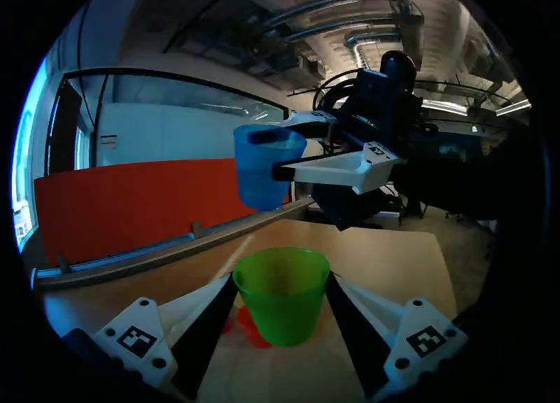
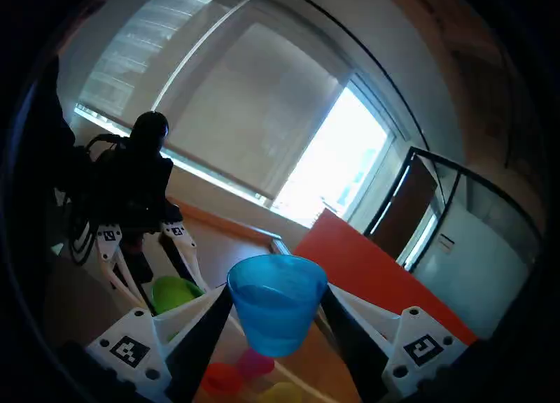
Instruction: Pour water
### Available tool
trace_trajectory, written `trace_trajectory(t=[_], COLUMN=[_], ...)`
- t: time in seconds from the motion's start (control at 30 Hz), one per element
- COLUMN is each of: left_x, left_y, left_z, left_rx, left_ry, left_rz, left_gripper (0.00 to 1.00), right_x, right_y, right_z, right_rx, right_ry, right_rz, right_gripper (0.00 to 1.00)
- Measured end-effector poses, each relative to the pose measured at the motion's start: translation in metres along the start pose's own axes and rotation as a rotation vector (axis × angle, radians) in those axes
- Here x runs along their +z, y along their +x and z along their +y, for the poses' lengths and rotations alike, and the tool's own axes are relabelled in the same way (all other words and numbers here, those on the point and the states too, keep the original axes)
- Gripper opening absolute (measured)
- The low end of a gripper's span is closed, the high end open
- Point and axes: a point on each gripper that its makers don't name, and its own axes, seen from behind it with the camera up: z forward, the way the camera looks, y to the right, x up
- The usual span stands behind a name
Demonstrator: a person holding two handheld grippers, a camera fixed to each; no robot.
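In the left gripper view, my left gripper (image 1: 281,305) is shut on a green cup (image 1: 282,301), held upright just above the wooden table (image 1: 392,256). Above and behind it hangs a blue cup (image 1: 264,166), gripped by the right gripper (image 1: 280,147), which reaches in from the right. In the right gripper view, my right gripper (image 2: 276,312) is shut on the blue cup (image 2: 276,312), which has water in it and stands nearly level. Lower left of it sits the green cup (image 2: 171,292) between the left gripper's fingers (image 2: 183,252).
Small red cups (image 1: 248,327) lie on the table under the green cup; red, pink and yellow cups (image 2: 241,375) show below the blue cup. An orange partition (image 1: 133,203) and a rail run along the table's far side. A bright window (image 2: 329,165) is behind.
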Motion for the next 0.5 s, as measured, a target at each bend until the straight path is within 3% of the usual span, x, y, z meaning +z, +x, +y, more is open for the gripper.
trace_trajectory(t=[0.5], left_x=[0.0027], left_y=[-0.0045], left_z=[0.0079], left_rx=[0.016], left_ry=[-0.014], left_rz=[-0.004], left_gripper=[0.88], right_x=[0.0026], right_y=[0.0017], right_z=[0.0020], right_rx=[-0.092], right_ry=[-0.008], right_rz=[-0.007], right_gripper=[0.90])
